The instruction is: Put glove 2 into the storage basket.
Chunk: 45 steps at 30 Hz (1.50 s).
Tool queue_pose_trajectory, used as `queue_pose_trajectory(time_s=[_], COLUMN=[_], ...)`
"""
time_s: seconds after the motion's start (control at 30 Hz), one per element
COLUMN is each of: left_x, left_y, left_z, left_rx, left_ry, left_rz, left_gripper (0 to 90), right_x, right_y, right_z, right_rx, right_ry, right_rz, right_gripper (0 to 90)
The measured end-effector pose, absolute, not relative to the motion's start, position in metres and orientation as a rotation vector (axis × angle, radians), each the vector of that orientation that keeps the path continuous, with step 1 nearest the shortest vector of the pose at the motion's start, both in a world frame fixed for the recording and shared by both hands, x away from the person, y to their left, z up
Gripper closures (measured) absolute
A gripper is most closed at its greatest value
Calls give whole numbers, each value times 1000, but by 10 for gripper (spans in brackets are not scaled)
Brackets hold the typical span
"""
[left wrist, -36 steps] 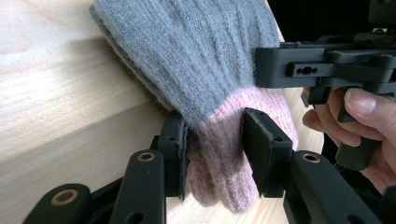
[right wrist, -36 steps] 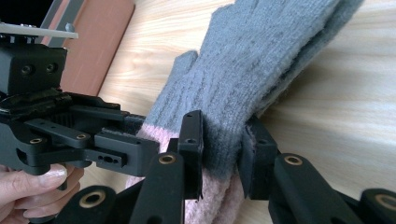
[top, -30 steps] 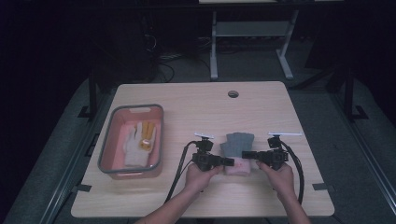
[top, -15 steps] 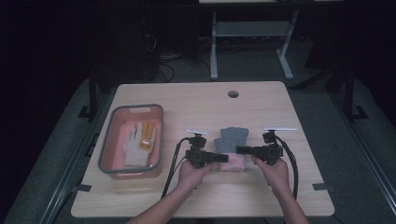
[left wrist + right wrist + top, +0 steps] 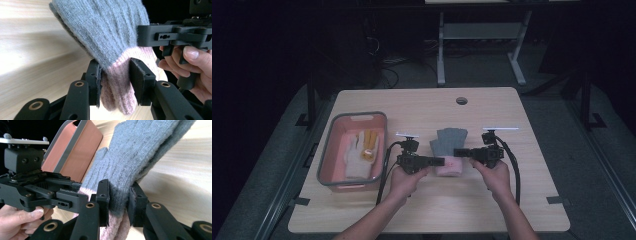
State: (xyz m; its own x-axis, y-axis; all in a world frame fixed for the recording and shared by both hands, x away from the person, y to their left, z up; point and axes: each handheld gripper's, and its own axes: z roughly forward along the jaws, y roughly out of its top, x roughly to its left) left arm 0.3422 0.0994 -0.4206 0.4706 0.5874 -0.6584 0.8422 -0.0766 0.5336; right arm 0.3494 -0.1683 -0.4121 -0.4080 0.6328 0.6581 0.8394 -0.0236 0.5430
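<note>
- So I've got a grey knit glove point(image 5: 448, 141) with a pink cuff point(image 5: 449, 168) between my two grippers, just right of the bench point(image 5: 422, 215) middle, fingertips pointing toward 12 o'clock.
- Left gripper point(image 5: 115, 78): its fingers point(image 5: 95, 83) are clenched on the pink cuff, right where the grey knit ends. In the left gripper view the fabric bunches between the pads, so that's a real pinch.
- Right gripper point(image 5: 119, 201): its fingers point(image 5: 136, 206) are clamped on the grey part just above the cuff, with the pink edge hanging below them in the right gripper view.
- From the high view the two come at it from 9 and 3 o'clock, tips nearly meeting over the cuff.
- My read: the step is lifting the glove and carrying it to the pink bin point(image 5: 328, 150) at 9 o'clock, where a white glove point(image 5: 355, 161) and something yellow already sit.
- To do it well, I'd raise both hands together at the same pace, so the knit doesn't stretch or slide out of one pinch.
- Keep the glove's fingers hanging free of the bench before going sideways, otherwise they'll drag.
- The glove looks doubled, maybe two stacked; I can't tell for sure, so I'd watch that no layer drops.
- Clear the bin's grey rim before letting go.
</note>
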Motion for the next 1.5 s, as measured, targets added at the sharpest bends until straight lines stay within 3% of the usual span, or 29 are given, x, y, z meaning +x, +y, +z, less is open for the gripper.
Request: queue_pose_trajectory(time_s=[1.5], left_x=[346], left_y=[183], left_z=[-374], left_rx=[1698], left_ry=[1239], left_rz=[-209], left_gripper=[633], right_x=[385], right_y=[-86], right_z=[-366], right_rx=[-1381], right_ry=[-2073], right_rz=[-1429], right_gripper=[746])
